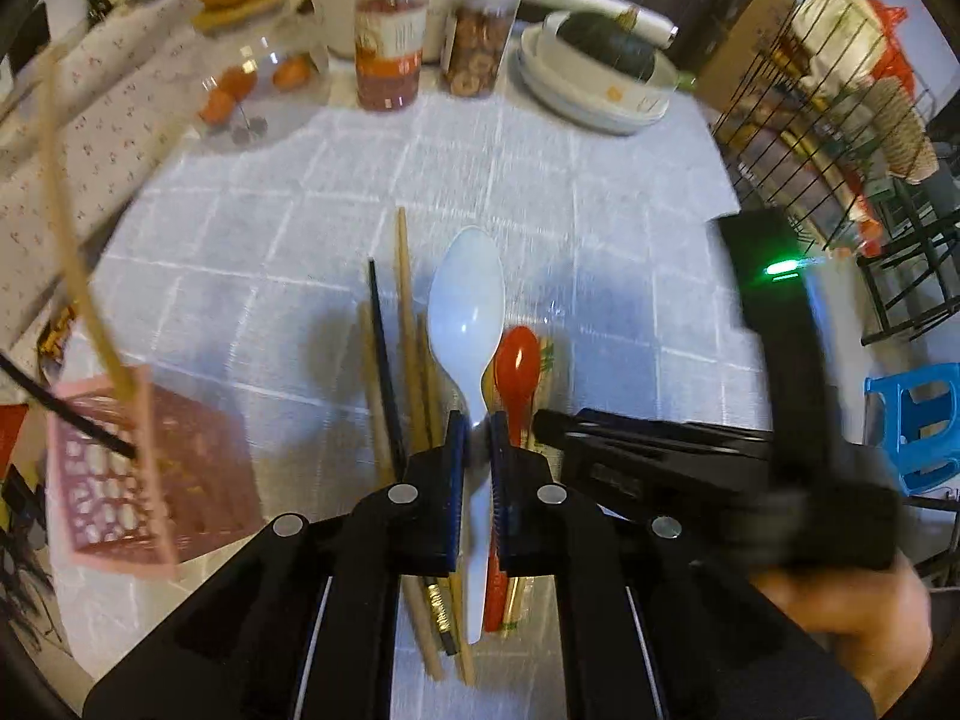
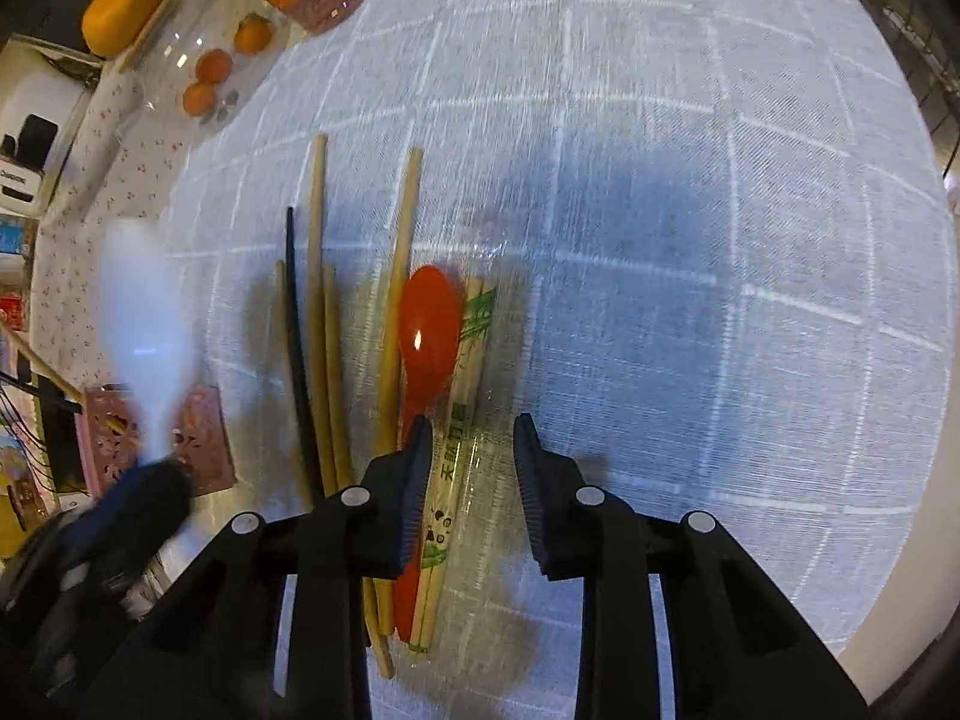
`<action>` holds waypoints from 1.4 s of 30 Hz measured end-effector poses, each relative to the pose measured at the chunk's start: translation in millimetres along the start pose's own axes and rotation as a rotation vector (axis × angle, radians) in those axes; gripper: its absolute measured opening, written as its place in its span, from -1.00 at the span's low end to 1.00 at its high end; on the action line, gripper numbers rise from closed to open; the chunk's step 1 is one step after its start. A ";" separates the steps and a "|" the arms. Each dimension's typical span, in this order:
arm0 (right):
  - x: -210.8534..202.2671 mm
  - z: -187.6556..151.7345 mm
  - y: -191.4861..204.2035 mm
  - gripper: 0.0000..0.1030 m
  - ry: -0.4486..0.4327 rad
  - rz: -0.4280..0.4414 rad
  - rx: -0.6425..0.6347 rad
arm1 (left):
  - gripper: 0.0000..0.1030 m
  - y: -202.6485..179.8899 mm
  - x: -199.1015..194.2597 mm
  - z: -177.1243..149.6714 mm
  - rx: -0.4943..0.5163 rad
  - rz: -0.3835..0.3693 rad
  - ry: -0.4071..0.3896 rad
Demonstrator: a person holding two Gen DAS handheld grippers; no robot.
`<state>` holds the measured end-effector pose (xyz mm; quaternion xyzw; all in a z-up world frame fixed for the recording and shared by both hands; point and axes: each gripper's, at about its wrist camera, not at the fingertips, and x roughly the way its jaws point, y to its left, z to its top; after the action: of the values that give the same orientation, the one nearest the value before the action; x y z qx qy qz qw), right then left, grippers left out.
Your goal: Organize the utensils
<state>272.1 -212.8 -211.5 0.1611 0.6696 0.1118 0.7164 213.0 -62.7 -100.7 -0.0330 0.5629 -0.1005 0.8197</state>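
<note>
My left gripper (image 1: 477,426) is shut on the handle of a white plastic spoon (image 1: 467,312) and holds it above a pile of utensils; the spoon also shows blurred in the right wrist view (image 2: 144,324). The pile holds a red spoon (image 2: 427,336), wooden chopsticks (image 2: 318,276), a black chopstick (image 2: 294,324) and wrapped chopsticks (image 2: 465,396). My right gripper (image 2: 471,468) is open and empty, low over the wrapped chopsticks beside the red spoon. A pink perforated holder (image 1: 138,474) with chopsticks in it lies tipped at the left.
The table has a pale checked cloth (image 2: 690,240). At the back stand a glass jar with oranges (image 1: 258,90), two food jars (image 1: 390,36) and stacked bowls (image 1: 594,84). A wire rack (image 1: 840,108) and a blue stool (image 1: 918,420) are to the right.
</note>
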 end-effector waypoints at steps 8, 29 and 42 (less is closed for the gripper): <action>8.8 -1.6 24.9 -0.80 -0.051 -0.102 -0.089 | -0.86 -0.4 -36.9 -2.0 0.029 0.046 -0.111; -129.6 -27.2 81.4 -0.90 -0.550 0.202 -0.273 | -0.86 74.2 -126.3 -8.1 -0.084 0.040 -0.398; -150.5 -61.2 115.1 -0.89 -0.740 0.333 -0.386 | -0.85 112.3 -94.7 -34.2 -0.082 0.085 -0.699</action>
<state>205.8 -158.2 -31.9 0.1593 0.2999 0.2833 0.8969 162.8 68.3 -45.2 -0.0746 0.2526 -0.0263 0.9643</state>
